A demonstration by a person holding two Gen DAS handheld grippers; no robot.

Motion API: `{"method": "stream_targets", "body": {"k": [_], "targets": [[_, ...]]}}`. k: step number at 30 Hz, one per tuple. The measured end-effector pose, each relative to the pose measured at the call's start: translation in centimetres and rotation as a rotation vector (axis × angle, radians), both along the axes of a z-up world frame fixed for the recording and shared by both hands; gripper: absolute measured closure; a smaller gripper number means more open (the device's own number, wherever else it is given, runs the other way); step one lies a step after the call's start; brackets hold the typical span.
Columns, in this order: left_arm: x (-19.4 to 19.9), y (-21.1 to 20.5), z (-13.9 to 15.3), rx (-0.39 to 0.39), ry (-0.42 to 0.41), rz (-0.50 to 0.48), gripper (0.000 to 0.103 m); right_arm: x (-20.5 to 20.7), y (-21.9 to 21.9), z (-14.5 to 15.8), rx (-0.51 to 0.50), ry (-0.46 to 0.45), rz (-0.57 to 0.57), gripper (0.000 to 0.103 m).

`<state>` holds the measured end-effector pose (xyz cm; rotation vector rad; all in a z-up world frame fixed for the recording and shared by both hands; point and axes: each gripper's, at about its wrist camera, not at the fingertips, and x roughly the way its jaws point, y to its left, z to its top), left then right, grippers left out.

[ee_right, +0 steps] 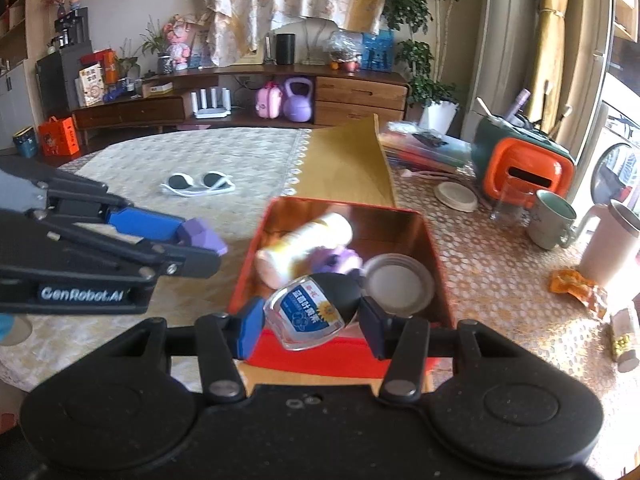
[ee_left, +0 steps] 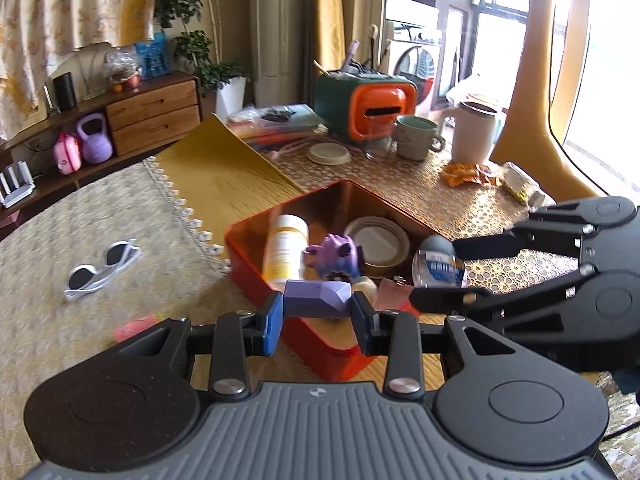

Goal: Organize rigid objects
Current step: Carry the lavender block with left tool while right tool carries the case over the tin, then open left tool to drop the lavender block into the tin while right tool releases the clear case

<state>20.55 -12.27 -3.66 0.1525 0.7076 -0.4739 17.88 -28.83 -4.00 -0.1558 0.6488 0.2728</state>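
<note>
My left gripper [ee_left: 317, 310] is shut on a lilac faceted block [ee_left: 318, 300], held over the near corner of the orange-red box [ee_left: 248, 268]. My right gripper [ee_right: 310, 316] is shut on a small clear bottle with a dark cap and blue label [ee_right: 310, 308], just above the box's near wall [ee_right: 308, 354]. Inside the box lie a white and yellow bottle [ee_left: 286, 250], a purple toy figure [ee_left: 336, 258] and a round tin lid [ee_left: 378, 240]. The right gripper with its bottle [ee_left: 438, 268] shows at the right of the left wrist view. In the right wrist view the left gripper [ee_right: 200, 246] enters from the left.
White sunglasses [ee_left: 102, 270] and a pink object [ee_left: 134, 328] lie on the cream tablecloth left of the box. Behind the box stand an orange and green appliance [ee_left: 366, 102], a mug [ee_left: 416, 138], a glass, a white jug [ee_left: 476, 132] and snack wrappers [ee_left: 470, 174].
</note>
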Motion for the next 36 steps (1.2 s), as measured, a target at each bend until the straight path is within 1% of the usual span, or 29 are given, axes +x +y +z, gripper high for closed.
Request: {"method": "stream_targets", "body": {"k": [6, 12, 19, 26, 29, 36], "targets": [[1.4, -2.2, -1.4, 0.018, 0.036, -0.021, 0.067, 1.8, -2.4, -0.9, 0.008, 0.023, -0.032, 0.052], [3.3, -4.3, -3.2, 0.051, 0.079, -0.028, 0.067, 3.9, -3.6, -1.8, 0.006, 0.040, -0.050, 0.052], [5.5, -6.1, -4.6, 0.095, 0.115, -0.031, 0.067, 6.6, -4.0, -2.6, 0.005, 0.054, -0.045, 0.052], [6.5, -7.2, -5.7, 0.133, 0.142, -0.042, 0.067, 9.2, -4.3, -3.8, 0.025, 0.103, -0.046, 0.052], [6.8, -7.5, -6.1, 0.146, 0.155, -0.048, 0.067, 9.8, -4.2, -4.2, 0.016, 0.112, -0.041, 0.052], [7.3, -7.4, -6.5, 0.122, 0.187, -0.042, 0.067, 10.2, -3.7, -5.0, -0.010, 0.128, -0.019, 0.052]]}}
